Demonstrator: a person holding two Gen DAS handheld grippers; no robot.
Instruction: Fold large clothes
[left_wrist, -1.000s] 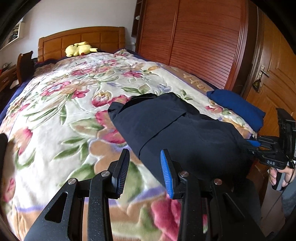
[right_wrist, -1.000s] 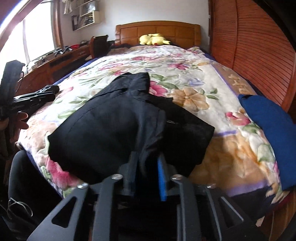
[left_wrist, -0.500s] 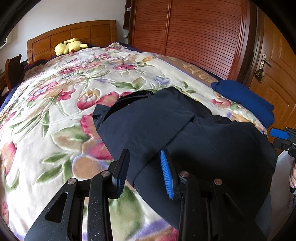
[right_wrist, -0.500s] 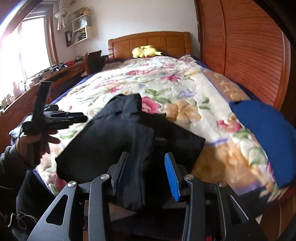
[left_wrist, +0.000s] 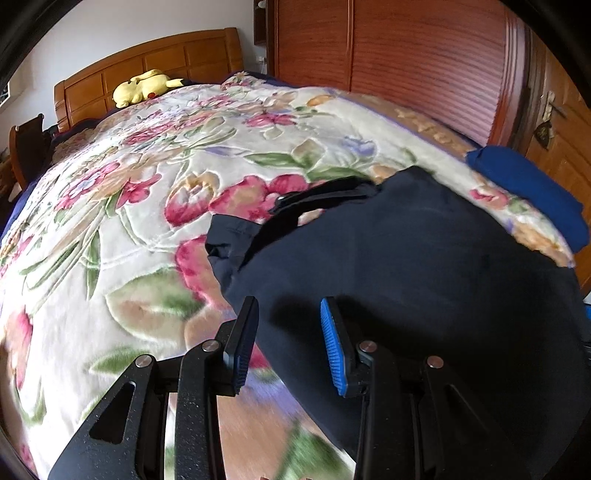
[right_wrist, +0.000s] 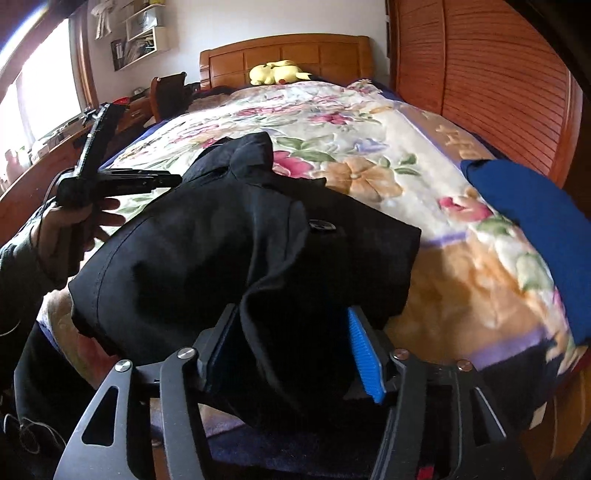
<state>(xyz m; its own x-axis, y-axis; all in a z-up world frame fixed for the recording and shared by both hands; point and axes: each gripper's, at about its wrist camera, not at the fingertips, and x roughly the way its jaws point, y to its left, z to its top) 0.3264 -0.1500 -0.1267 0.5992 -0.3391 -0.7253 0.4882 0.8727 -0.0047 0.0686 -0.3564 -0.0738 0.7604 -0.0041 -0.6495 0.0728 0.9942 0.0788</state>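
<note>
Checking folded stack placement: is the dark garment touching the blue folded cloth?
Apart. The right wrist view shows bare floral blanket between the dark garment and the blue folded cloth.

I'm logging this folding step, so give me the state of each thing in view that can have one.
Dark garment: partly folded, lying on the bed's near end, a fold still bunched between the right claw's fingers.
Right claw: jaws opening, pads off the cloth.
Left claw: open, empty, over the garment's edge.
Blue cloth: folded, lying at the blanket's right edge.
Floral blanket: spread flat.
Plush toy: lying by the headboard.
</note>
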